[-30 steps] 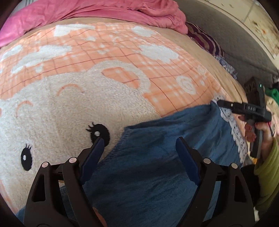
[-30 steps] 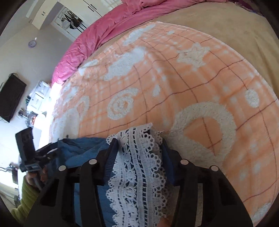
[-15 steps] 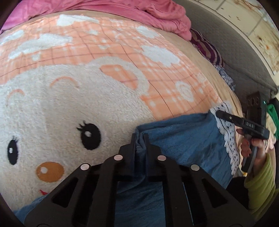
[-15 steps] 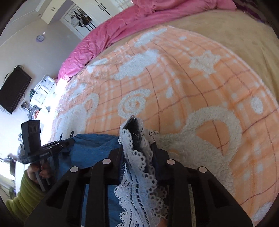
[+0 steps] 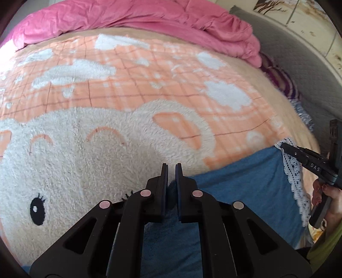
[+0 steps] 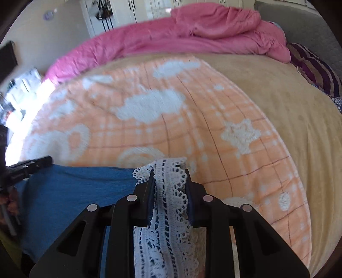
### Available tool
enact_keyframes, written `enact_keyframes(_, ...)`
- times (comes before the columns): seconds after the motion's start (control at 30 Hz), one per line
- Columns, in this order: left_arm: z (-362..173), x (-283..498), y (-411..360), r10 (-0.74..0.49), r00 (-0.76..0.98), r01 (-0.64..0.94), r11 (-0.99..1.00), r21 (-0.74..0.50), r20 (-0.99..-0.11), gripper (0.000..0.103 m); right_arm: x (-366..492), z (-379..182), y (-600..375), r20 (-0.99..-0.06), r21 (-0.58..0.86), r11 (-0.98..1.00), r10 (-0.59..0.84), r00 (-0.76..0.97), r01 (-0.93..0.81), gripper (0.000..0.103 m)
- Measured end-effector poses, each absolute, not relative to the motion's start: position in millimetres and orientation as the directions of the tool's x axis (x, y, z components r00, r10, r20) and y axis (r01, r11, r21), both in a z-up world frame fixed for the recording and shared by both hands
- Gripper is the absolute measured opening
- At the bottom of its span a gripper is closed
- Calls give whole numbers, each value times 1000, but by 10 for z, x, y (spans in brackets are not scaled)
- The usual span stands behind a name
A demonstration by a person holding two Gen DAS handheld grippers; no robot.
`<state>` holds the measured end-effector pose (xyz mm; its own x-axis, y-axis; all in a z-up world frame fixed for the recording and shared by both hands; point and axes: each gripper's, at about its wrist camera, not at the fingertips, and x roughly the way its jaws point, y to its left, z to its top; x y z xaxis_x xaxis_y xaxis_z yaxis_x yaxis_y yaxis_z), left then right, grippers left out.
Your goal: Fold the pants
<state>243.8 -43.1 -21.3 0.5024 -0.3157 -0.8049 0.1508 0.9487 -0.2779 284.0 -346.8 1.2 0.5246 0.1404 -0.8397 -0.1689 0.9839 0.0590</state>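
Blue pants (image 5: 245, 184) with a white lace hem (image 5: 295, 177) lie on the bed's near edge. My left gripper (image 5: 171, 167) is shut on a pinch of the blue cloth, which shows in the narrow gap between its jaws. In the right wrist view my right gripper (image 6: 168, 173) is shut on the bunched lace hem (image 6: 171, 203), and the blue pants (image 6: 74, 188) stretch away to the left. Each gripper shows in the other's view: the right gripper (image 5: 283, 147) at the lace corner, the left gripper (image 6: 48, 159) at the cloth's far left edge.
An orange checked blanket (image 5: 119, 89) with a white fluffy bear face covers the bed. A crumpled pink duvet (image 5: 149, 19) runs along the far side. A purple striped pillow (image 5: 280, 79) lies at the far right by a grey padded headboard (image 5: 303, 64). White wardrobes (image 6: 149, 8) stand beyond.
The left jaws went from wide open to shut on the blue cloth. The right jaws closed tighter on the lace. Both grippers have since shifted across the blanket and rolled.
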Motion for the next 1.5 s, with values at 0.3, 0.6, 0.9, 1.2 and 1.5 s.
enact_keyframes(0.3,-30,2275,-317,-234,570,132,972,-194,-788,6,2692,135,-3814,-779,135,989,145,610,-63,55)
enact_keyframes(0.6,292,1857,-212,-206,600,130,979,-160,-773,30,2037,611,-4146,-685,276,961,193,702,5,69)
enact_keyframes(0.9,576,1026,66,-186,680,97,982,-164,-710,42,1242,511,-4156,-714,426,902,288,638,70,74)
enact_keyframes(1.2,418,371,427,-125,651,23,989,-146,-749,44,1117,307,-4056,-807,362,920,230,543,148,81)
enact_keyframes(1.5,-93,386,571,-17,477,-82,995,-63,-879,57,1145,95,-3989,-850,335,934,242,469,126,54)
